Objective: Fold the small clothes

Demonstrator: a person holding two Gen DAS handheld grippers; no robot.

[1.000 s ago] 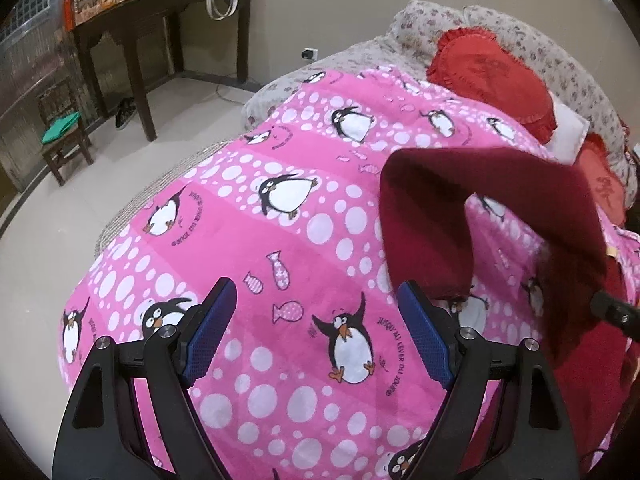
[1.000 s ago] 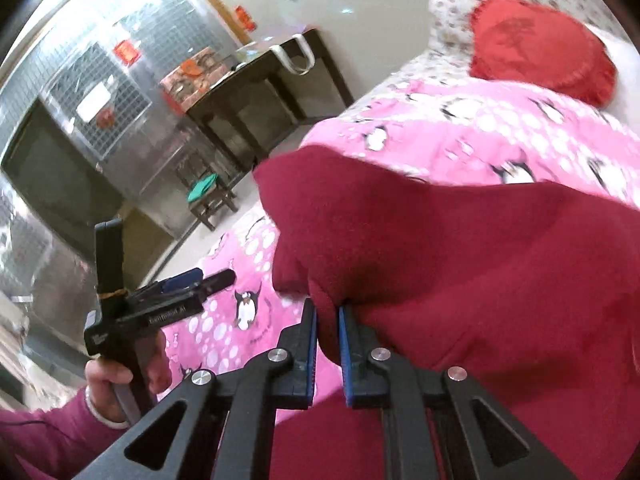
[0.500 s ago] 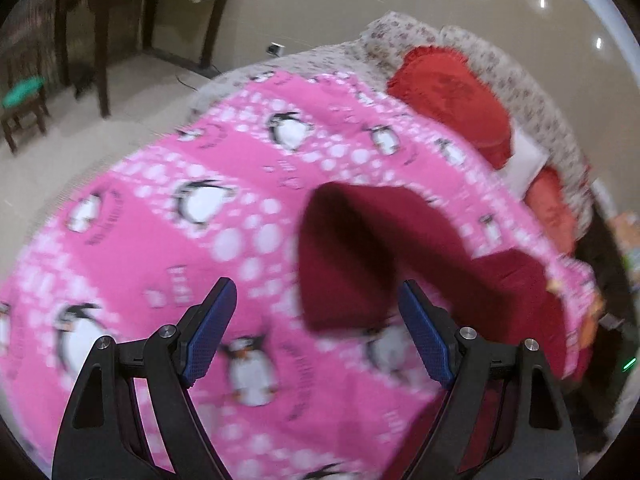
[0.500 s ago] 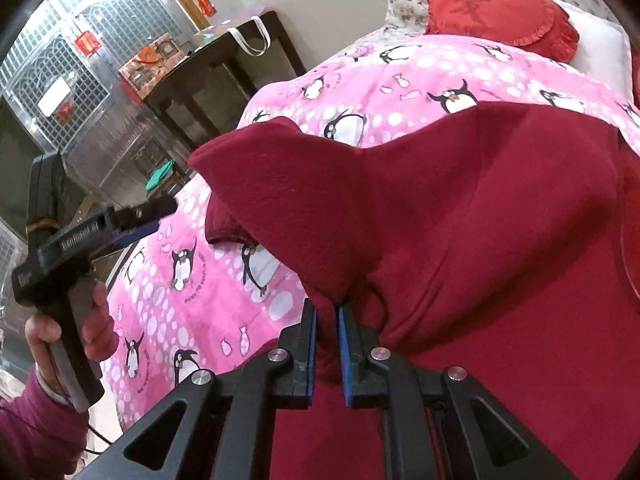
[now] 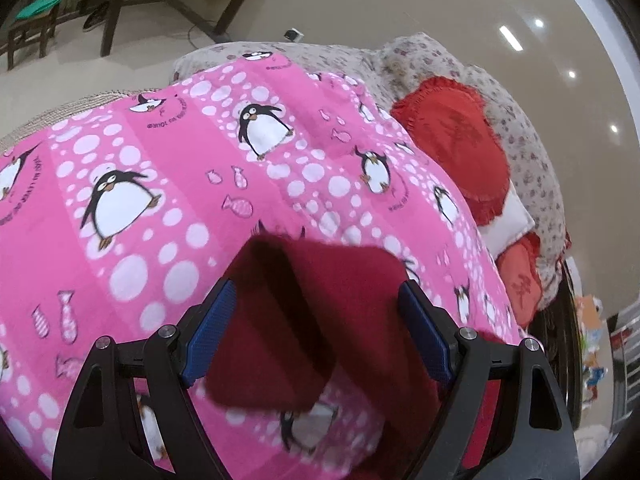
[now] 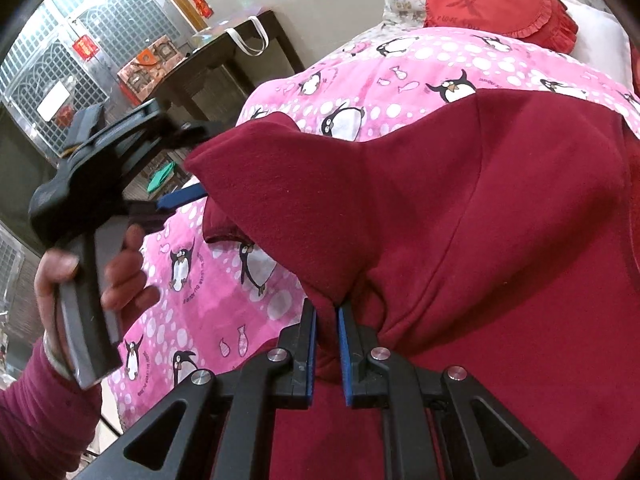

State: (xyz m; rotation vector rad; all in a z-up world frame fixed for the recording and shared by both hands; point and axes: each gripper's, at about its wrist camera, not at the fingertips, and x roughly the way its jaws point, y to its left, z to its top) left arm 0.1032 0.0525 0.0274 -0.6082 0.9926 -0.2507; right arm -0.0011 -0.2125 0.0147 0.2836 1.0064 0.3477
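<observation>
A dark red garment (image 6: 480, 220) lies spread over a pink penguin blanket (image 6: 208, 292) on a bed. My right gripper (image 6: 326, 308) is shut on a pinched fold of it near the sleeve's base and holds that fold up. The sleeve (image 5: 312, 320) sticks out to the left, raised off the blanket. My left gripper (image 5: 316, 286) is open, its blue pads (image 5: 212, 328) standing on either side of the sleeve end without pressing it. In the right wrist view a hand (image 6: 120, 264) holds the left gripper's handle beside the sleeve tip.
Red cushions (image 5: 460, 152) and a white pillow (image 5: 516, 216) lie at the head of the bed. A dark wooden table (image 6: 224, 60) and a small stool with a green seat (image 5: 36, 4) stand on the floor beyond the bed's edge.
My left gripper has swung and rolled toward the sleeve, which now sits between its open jaws. The right gripper has sunk a little, still shut on the fold.
</observation>
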